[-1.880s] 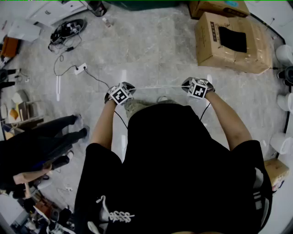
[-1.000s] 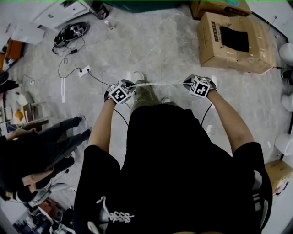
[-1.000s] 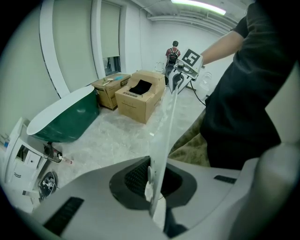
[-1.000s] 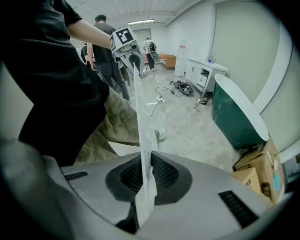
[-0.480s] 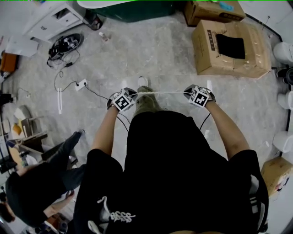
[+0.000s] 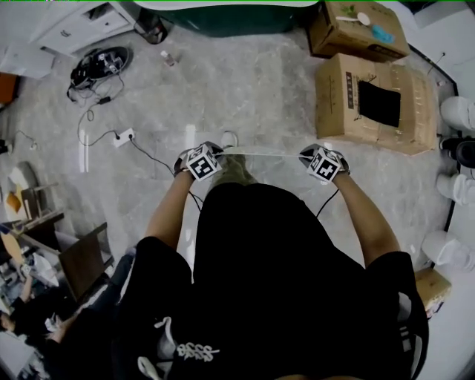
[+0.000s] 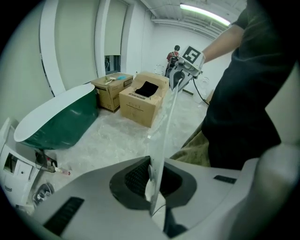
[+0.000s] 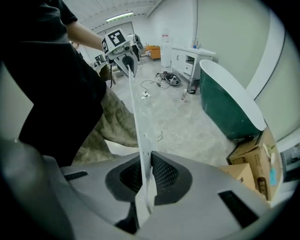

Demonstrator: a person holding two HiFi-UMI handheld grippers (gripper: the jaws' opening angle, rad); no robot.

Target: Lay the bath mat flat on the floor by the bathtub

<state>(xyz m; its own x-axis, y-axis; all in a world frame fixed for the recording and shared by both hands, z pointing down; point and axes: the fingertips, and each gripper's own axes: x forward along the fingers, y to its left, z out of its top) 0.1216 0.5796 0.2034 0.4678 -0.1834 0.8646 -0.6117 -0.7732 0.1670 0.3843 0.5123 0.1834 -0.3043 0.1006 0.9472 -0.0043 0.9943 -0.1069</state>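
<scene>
Stretching between the two grippers, the bath mat (image 6: 260,154) is a thin, pale, see-through sheet. It is held up in the air in front of the person (image 6: 274,282), above the floor (image 6: 245,82). In the head view it shows only as a narrow white line. The left gripper (image 6: 200,162) is closed on the left end of the mat, and the right gripper (image 6: 324,163) is closed on the right end. In each gripper view the sheet passes between the jaws, and they press on it. The dark green bathtub (image 6: 215,15) stands at the far side of the floor, well apart from the mat. Two cardboard boxes (image 6: 375,100) stand at the far right.
</scene>
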